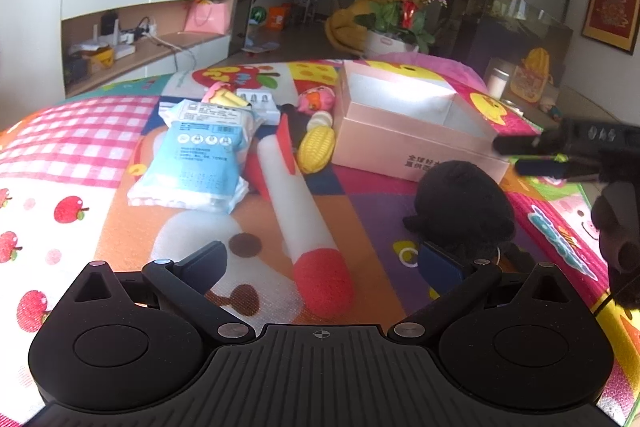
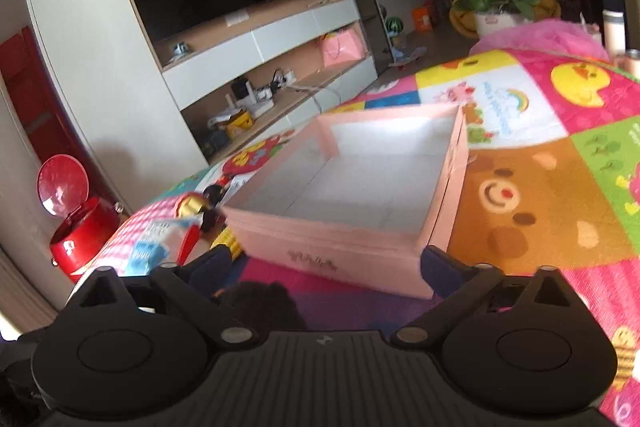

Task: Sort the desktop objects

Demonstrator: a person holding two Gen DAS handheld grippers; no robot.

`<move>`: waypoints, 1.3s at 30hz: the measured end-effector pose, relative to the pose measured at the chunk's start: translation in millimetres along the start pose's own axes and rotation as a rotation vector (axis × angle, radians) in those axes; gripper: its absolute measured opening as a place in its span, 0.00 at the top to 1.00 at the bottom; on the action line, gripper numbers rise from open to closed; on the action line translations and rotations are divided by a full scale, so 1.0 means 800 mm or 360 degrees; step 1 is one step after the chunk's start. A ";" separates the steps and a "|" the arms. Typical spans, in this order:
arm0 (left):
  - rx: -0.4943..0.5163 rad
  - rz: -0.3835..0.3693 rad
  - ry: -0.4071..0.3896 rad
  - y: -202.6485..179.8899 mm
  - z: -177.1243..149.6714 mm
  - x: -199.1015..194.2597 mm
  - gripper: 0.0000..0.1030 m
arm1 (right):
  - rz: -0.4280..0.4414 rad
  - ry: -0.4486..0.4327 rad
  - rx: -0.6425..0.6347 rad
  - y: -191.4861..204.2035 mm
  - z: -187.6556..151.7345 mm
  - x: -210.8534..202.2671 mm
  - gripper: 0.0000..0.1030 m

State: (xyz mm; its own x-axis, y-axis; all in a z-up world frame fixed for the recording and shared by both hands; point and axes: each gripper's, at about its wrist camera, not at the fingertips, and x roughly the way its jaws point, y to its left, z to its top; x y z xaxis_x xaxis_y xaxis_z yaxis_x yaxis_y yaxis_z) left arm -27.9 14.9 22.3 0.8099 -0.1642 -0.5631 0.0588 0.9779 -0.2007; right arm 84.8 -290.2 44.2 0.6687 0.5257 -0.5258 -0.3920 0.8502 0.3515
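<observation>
Right wrist: black plush toy [image 2: 260,301] just below open right tool [image 2: 326,263]; pink box [image 2: 340,247] ahead

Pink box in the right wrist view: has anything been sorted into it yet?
No. The pink box shows only its bare white floor and walls, with no object inside.

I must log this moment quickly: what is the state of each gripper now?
Left gripper: open, holding nothing.
Right gripper: open, holding nothing; black plush toy lies below it.
</observation>
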 end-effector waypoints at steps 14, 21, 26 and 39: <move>-0.0017 -0.0054 -0.0158 -0.019 0.054 -0.002 0.00 | 0.0121 0.0141 -0.0579 0.143 -0.085 0.012 0.34; 0.0197 0.0100 -0.0035 -0.029 0.038 0.020 0.00 | 0.0227 0.0100 -0.0760 0.160 -0.099 -0.020 0.08; 0.0224 0.0251 -0.0060 -0.008 0.036 0.015 0.00 | 0.0171 0.0011 -0.0849 0.149 -0.094 -0.066 0.00; 0.0035 0.0273 0.0030 0.034 0.026 0.015 0.00 | 0.0271 0.0269 -0.0399 0.118 -0.068 -0.022 0.00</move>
State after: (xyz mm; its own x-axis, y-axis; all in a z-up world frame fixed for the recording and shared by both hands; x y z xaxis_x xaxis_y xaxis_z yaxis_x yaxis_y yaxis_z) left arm -4.4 42.4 26.5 0.7982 0.0034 -0.6023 -0.0667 0.9943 -0.0827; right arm 1.7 -218.0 44.7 0.4745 0.6402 -0.6041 -0.6462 0.7194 0.2548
